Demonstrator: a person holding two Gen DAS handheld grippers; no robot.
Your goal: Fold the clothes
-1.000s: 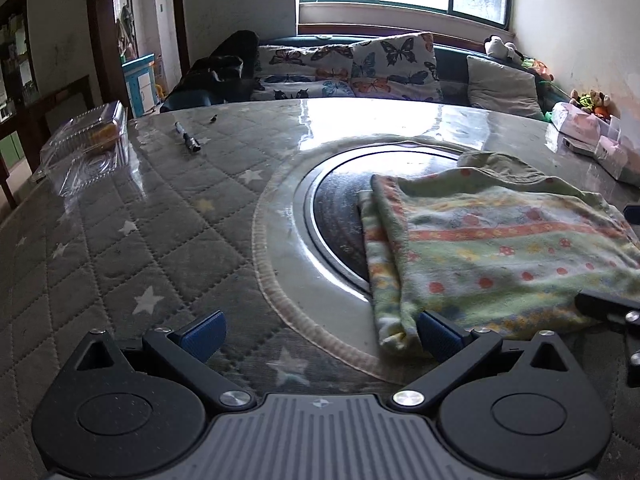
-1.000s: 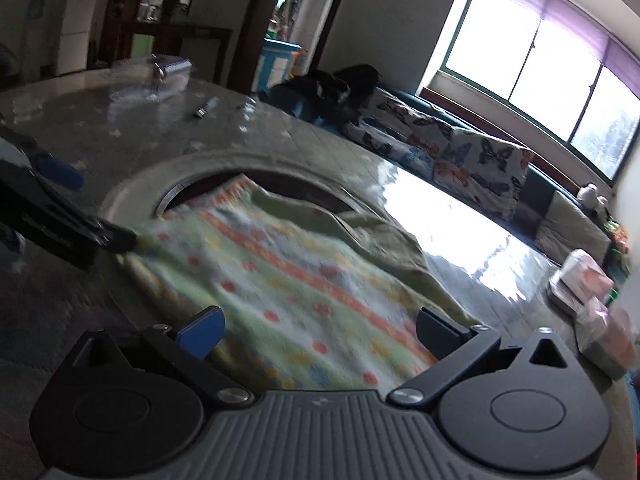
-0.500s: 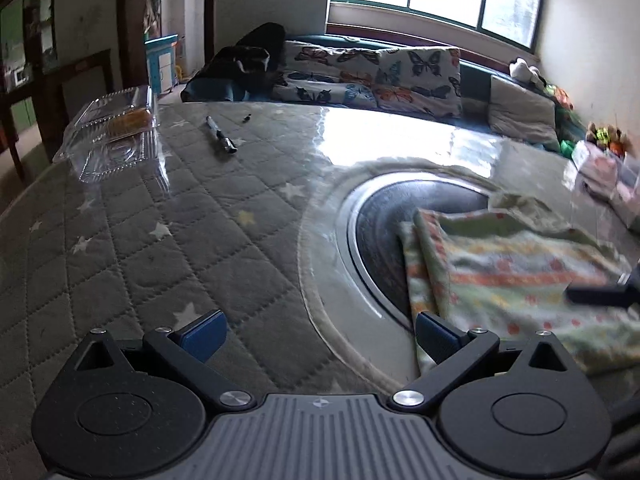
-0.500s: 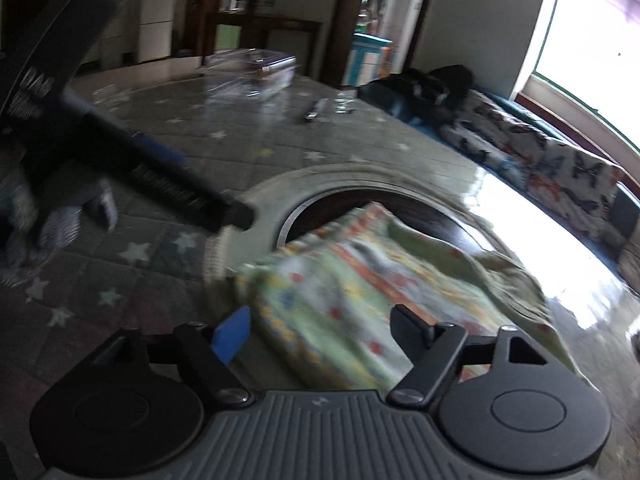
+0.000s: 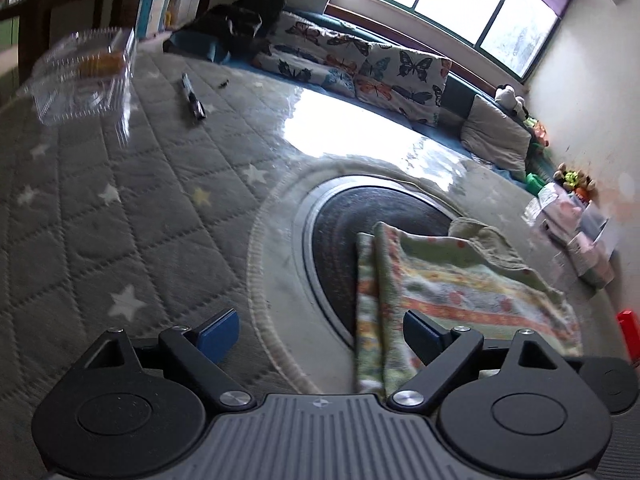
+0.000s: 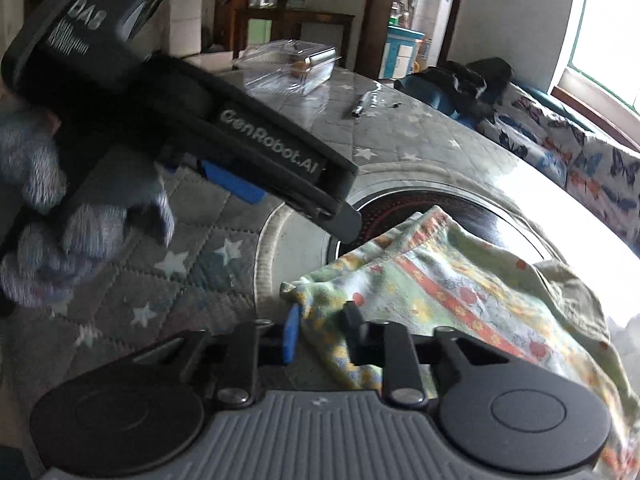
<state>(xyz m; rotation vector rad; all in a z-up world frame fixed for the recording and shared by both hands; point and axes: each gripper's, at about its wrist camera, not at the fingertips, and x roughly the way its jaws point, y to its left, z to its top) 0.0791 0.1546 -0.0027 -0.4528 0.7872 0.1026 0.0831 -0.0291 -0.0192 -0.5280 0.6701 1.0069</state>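
Since a second before, the right gripper had gone from wide open over the cloth to nearly shut, its blue and black pads pinching the near left corner of the green terry garment with orange flowered stripes. Meanwhile the left gripper had drawn back from that same edge and swung leftward, so that the garment sat further to the right in its view.

That left gripper stood with its jaws spread wide and nothing between them, hovering above the grey quilted star-patterned table cover, just beside the garment's doubled left edge. From the right wrist view its black body crossed the upper left, held in a fuzzy blue-gloved hand.

The garment lay partly folded on the table, its left portion over the dark round inset plate and an olive underside showing along the far edge.

Judging from this, a fold was under way with one corner gripped. To do it well, the pinch would have needed to catch every layer at that corner, not only the top one, since terry slips and sags. Lifting low and carrying the corner straight across would have kept the stripes aligned. The free gripper could have pinned or taken the neighbouring corner, so the edge travelled evenly instead of twisting.
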